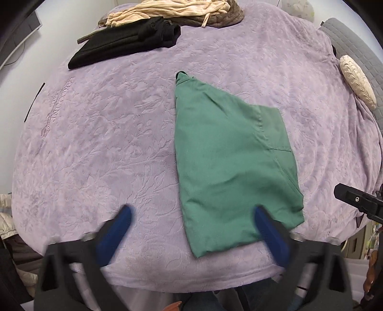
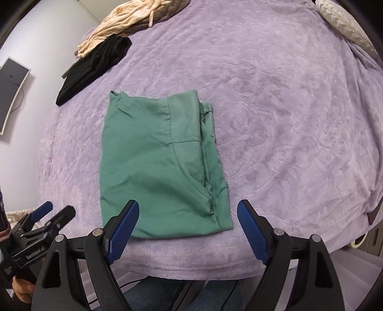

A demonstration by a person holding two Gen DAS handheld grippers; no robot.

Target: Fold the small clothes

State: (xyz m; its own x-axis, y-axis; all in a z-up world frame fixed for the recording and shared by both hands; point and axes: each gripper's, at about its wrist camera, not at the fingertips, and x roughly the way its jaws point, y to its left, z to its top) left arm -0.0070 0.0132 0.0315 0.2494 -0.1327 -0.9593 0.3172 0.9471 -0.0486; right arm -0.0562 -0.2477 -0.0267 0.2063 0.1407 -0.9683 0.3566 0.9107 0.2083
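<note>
- Green cotton garment (image 2: 160, 165), folded into a flat block with a stitched seam and a pocket opening showing on top, lies on the lavender embossed bedspread (image 2: 287, 119) near the edge closest to you, a little left of the middle in your right wrist view.
- Your right gripper (image 2: 188, 229) hovers at the garment's near edge with its blue-padded fingers (image 2: 124, 232) spread wide and nothing between them; the left pad overlaps the cloth's near hem in the view, the right pad sits over bare bedspread just beside the garment's near right corner.
- Your left gripper (image 1: 191, 229) also has its fingers (image 1: 117, 229) parted and empty. One pad is over bare bedspread to the left of the garment, the other over its near right corner. Both pads look blurred in this view, so you cannot tell if they touch the cloth.
- From the left wrist view the garment (image 1: 229, 167) tapers toward a small folded tip at its far end.
- Black crumpled garment (image 1: 124, 43) sits at the far left of the bed, well apart from the green one, and a cream and tan heap of clothes (image 1: 172, 12) lies just behind it, touching it.
- Cream textured cushion (image 1: 357, 81) rests at the far right edge, against a grey quilted cover (image 1: 347, 40).
- Your other tool appears in each view: the left one at the right view's lower left, the right one at the left view's right edge.
</note>
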